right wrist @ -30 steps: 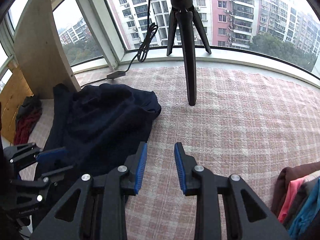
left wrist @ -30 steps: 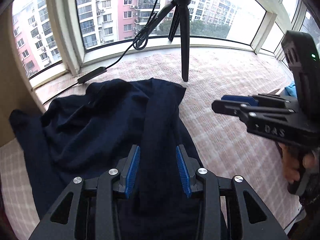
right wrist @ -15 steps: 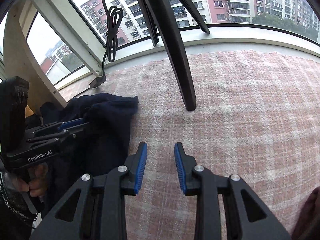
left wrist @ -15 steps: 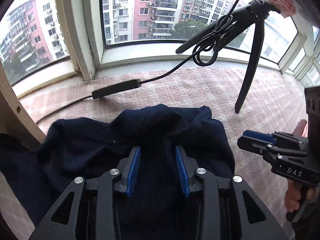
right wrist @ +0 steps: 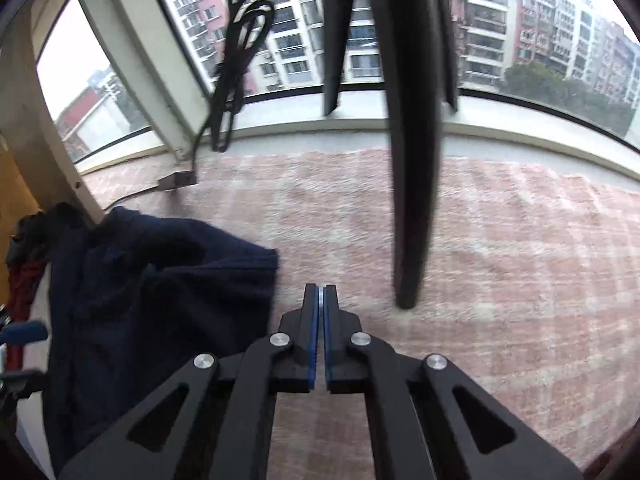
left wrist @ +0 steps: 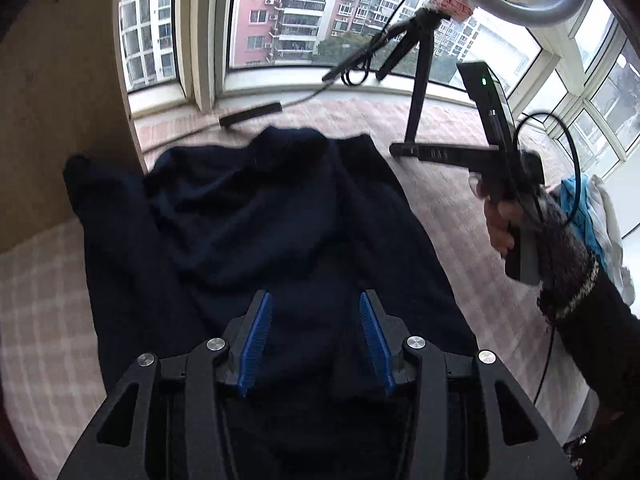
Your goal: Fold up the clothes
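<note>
My left gripper [left wrist: 316, 334] hangs over the dark blue top [left wrist: 260, 216], which lies crumpled on the pink checked blanket [right wrist: 520, 280] by the window. Its fingers have just been opening and stand apart, with nothing pinched between them. My right gripper [right wrist: 321, 300] has pressed its fingers tight together, empty, just beside the top's edge and near a black tripod leg [right wrist: 412, 200].

Place: a home, a bay-window platform in a high-rise flat.
Beyond the jaws: curved windows [left wrist: 280, 20] facing pink and white apartment blocks [right wrist: 500, 32].
Beneath the jaws: a pink checked blanket [right wrist: 500, 240] as work surface.
Ahead of the jaws: a black tripod [right wrist: 412, 200].
Right of the left jaws: piled laundry [left wrist: 600, 220].
</note>
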A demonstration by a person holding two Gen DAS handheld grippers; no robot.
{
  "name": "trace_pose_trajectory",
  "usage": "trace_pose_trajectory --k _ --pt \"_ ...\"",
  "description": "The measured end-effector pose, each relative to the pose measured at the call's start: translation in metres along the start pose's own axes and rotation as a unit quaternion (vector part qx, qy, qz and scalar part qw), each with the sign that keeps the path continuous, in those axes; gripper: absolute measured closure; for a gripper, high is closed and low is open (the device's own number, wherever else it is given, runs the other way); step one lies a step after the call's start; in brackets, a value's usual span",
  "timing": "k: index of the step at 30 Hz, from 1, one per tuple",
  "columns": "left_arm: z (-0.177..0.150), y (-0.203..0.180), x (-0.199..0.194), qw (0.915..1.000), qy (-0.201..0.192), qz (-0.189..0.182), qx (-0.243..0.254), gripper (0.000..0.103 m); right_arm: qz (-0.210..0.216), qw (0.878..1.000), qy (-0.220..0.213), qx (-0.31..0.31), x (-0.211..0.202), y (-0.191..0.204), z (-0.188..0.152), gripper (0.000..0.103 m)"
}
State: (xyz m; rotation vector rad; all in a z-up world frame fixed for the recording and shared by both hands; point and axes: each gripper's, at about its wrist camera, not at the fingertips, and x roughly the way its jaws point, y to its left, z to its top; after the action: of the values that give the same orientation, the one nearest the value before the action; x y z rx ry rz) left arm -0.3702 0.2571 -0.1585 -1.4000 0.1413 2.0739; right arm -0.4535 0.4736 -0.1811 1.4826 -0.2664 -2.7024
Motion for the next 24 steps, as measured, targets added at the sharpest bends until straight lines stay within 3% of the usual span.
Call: trace_pose_trajectory --k 3,7,10,13,17,21,24 --pt "-0.016 -0.012 0.016 0.9998 0.022 -0.004 0.001 0.059 0.014 1.0 -0.011 0.004 -0.015 0.0 -0.004 0.1" --pt "-0.027 -0.026 0.025 0.9992 0.021 0.03 0.015 0.059 0.062 0.997 -0.027 -0.04 -0.045 0.029 -0.019 0.092" --pt "-0.04 -0.027 0.013 0.9981 0.01 0.06 -0.01 0.059 0.138 0.988 0.011 -0.07 -0.051 0.056 -0.028 0.088" --pt "-0.055 -0.025 0.005 0.997 0.016 0.053 -0.054 0.06 0.155 0.983 0.05 -0.089 -0.048 0.083 -0.035 0.087" --pt "-0.064 -0.034 0.008 0.9973 0.026 0.029 -0.062 0.061 0.134 0.984 0.085 -0.075 -0.037 0.101 -0.041 0.083" --pt "-0.06 -0.039 0.011 0.9965 0.011 0.0 -0.083 0.061 0.094 0.988 0.105 -0.068 -0.026 0.107 -0.048 0.083" --pt "-0.056 -0.039 0.016 0.9961 0.0 -0.011 -0.088 0.07 0.092 0.987 0.117 -0.057 -0.023 0.103 -0.047 0.083"
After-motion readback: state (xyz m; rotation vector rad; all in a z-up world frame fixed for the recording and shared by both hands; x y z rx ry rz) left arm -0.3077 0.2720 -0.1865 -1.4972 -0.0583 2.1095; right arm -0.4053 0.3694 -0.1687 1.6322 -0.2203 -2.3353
